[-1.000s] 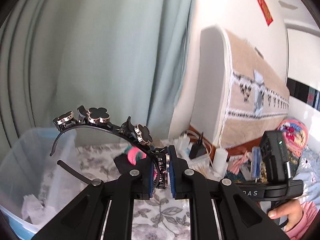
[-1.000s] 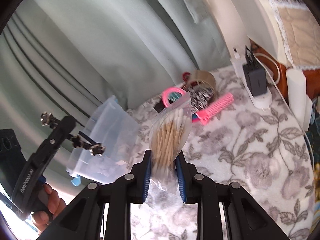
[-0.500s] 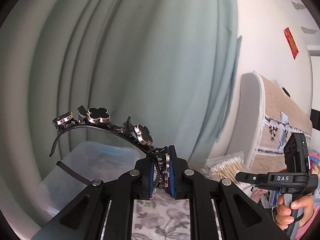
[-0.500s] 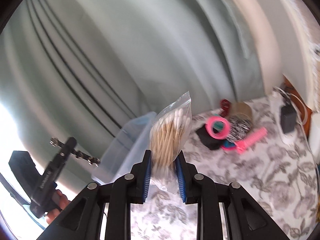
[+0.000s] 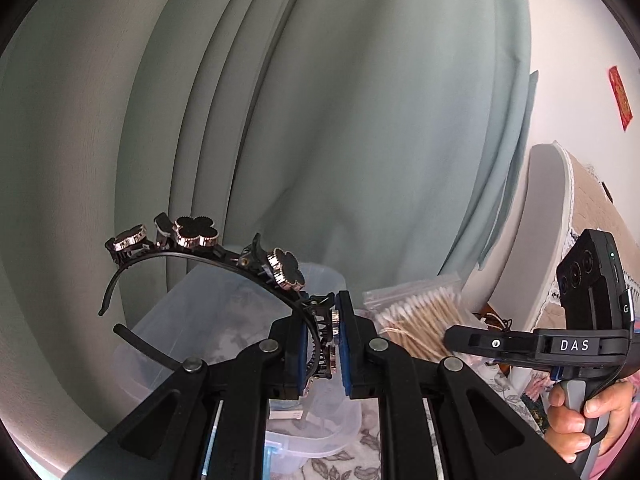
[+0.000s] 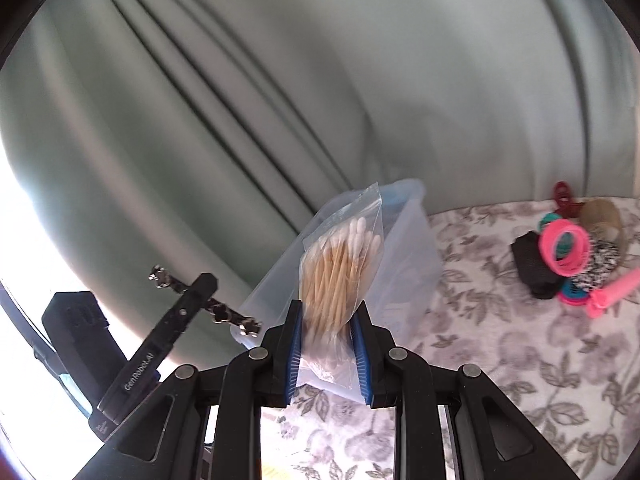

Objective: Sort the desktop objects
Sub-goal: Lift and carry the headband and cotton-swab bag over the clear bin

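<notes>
My left gripper (image 5: 322, 344) is shut on a black headband (image 5: 200, 236) with clover ornaments, which arches up and to the left over a clear plastic bin (image 5: 224, 320). My right gripper (image 6: 328, 344) is shut on a zip bag of cotton swabs (image 6: 340, 272), held upright in front of the same bin (image 6: 404, 264). In the left wrist view, the swab bag (image 5: 416, 320) and the right gripper (image 5: 456, 336) hang just right of the bin. The right wrist view shows the left gripper (image 6: 200, 284) and the headband (image 6: 228, 314) left of the bin.
A floral tablecloth (image 6: 500, 360) covers the desk. At its far right lie pink hair rings (image 6: 564, 252), a pink roller (image 6: 616, 292), a black pouch (image 6: 532, 268), a red claw clip (image 6: 562, 200) and a tape roll (image 6: 604, 220). Grey-green curtains (image 5: 320, 120) hang behind. A hand (image 5: 580, 420) grips the right handle.
Both grippers have swung left toward the clear bin, which now looks nearer in both views. The headband and the swab bag stay gripped. The pile has slid to the right edge.
</notes>
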